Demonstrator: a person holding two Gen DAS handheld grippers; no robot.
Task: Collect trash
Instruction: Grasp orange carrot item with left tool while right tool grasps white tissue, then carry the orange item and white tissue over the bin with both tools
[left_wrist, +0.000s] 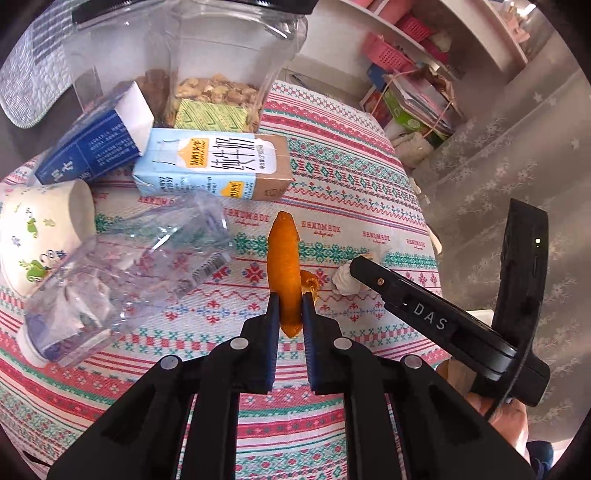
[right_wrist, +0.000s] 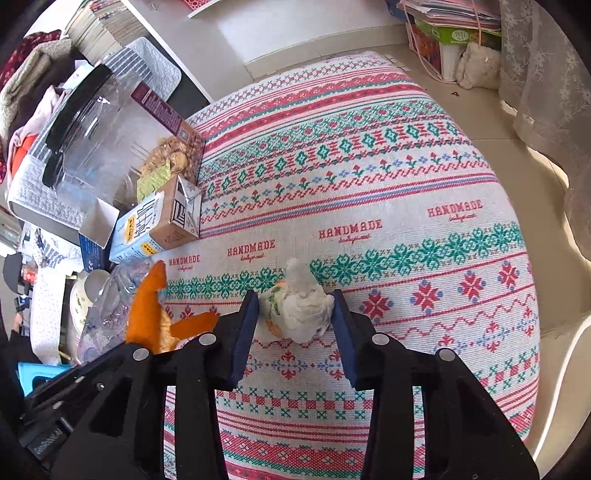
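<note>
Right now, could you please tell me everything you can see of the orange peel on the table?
The orange peel is a long, curled strip, bright orange outside and paler, pithy inside. In the left wrist view it stands between the fingers of the left gripper, which close on its lower part, its tip pointing away. A smaller curled piece lies beside it on the patterned tablecloth. The crushed clear bottle lies to its left, whether touching I cannot tell.
</note>
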